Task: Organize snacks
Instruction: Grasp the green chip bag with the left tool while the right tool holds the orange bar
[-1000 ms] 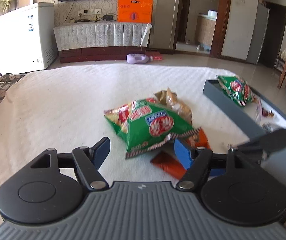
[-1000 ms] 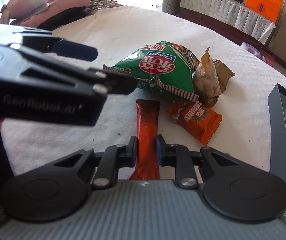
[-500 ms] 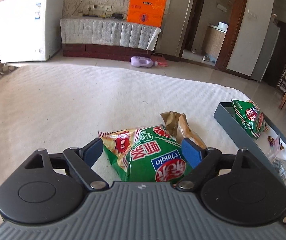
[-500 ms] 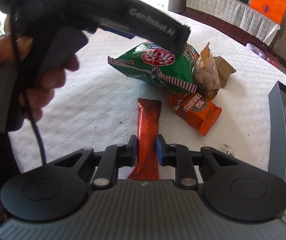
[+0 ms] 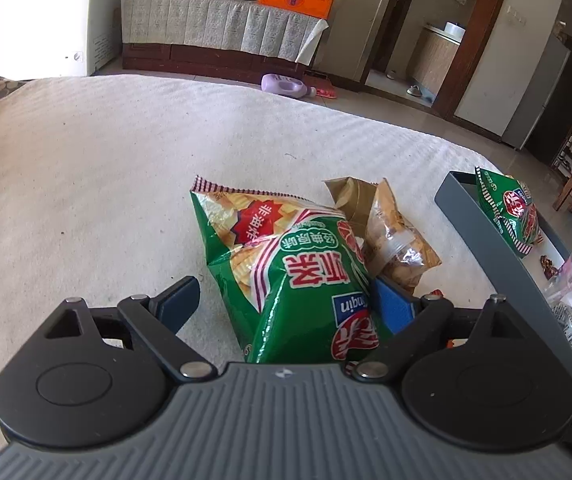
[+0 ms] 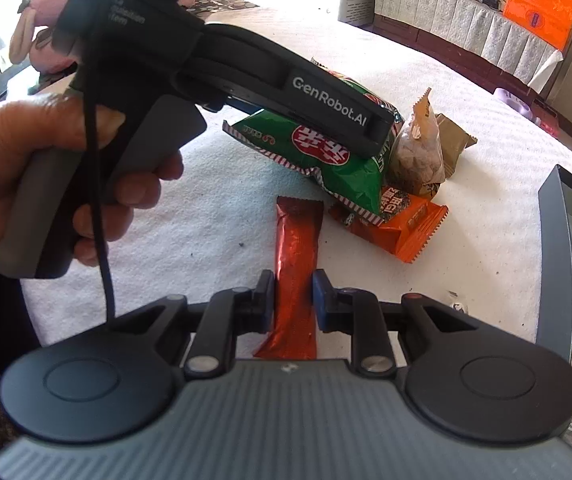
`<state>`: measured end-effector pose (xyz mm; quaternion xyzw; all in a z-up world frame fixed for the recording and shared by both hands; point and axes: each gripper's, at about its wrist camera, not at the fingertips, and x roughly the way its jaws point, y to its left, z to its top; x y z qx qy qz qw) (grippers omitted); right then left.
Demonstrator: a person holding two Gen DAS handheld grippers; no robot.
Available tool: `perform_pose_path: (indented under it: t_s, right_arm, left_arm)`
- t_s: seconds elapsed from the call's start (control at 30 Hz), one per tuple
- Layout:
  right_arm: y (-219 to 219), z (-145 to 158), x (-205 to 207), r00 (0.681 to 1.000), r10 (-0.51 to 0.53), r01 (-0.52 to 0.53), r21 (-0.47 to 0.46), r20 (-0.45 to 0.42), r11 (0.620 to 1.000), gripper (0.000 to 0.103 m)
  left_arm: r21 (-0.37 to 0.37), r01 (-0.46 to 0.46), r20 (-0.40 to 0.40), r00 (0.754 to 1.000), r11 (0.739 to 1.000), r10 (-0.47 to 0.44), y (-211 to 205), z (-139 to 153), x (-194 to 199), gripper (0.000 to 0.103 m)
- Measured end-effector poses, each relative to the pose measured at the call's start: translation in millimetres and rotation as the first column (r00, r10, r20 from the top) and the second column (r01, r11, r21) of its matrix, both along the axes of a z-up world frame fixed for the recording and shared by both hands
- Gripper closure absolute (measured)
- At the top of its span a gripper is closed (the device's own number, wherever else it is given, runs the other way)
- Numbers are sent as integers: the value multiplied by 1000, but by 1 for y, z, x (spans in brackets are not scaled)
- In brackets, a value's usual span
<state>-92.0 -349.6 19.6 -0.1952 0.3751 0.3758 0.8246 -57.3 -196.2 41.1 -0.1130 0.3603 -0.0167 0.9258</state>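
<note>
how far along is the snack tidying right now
Done: one green chip bag lies in the grey tray. In hand: right gripper clamps the long red wrapper; left gripper, just opening, straddles the big green chip bag. Left: orange packet, clear nut bag.

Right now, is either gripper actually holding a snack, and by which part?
The right gripper is shut on the red snack bar, across its near half. The left gripper holds nothing: its jaws have just been opening, astride the green chip bag, left pad clear.
</note>
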Motion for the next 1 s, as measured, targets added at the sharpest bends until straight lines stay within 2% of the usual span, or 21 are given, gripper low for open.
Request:
perform_pose_path:
  t_s: [0.07, 0.23, 0.43, 0.6, 0.8, 1.0]
  right_arm:
    - [2, 0, -1, 1000, -1, 1, -5, 10, 1000, 79]
    - [5, 1, -4, 1000, -8, 8, -7, 28, 1000, 80]
    - [-3, 5, -6, 998, -43, 42, 24, 45, 999, 80]
    - [-9, 8, -8, 997, -67, 65, 46, 44, 997, 80]
    - [-17, 17, -15, 995, -81, 77, 81, 53, 994, 80]
    - [-34, 28, -21, 992, -109, 100, 146, 60, 984, 80]
  left_arm:
    - [-14, 18, 12, 1000, 1000, -18, 0, 1, -2, 27]
    - [9, 30, 26, 999, 1000, -30, -3, 6, -11, 40]
    - [106, -32, 47, 999, 994, 27, 7, 17, -30, 42]
    - [231, -71, 67, 996, 970, 57, 12, 24, -50, 42]
    - [339, -62, 91, 995, 939, 33, 3, 25, -74, 42]
    - [380, -38, 103, 995, 924, -1, -9, 25, -92, 43]
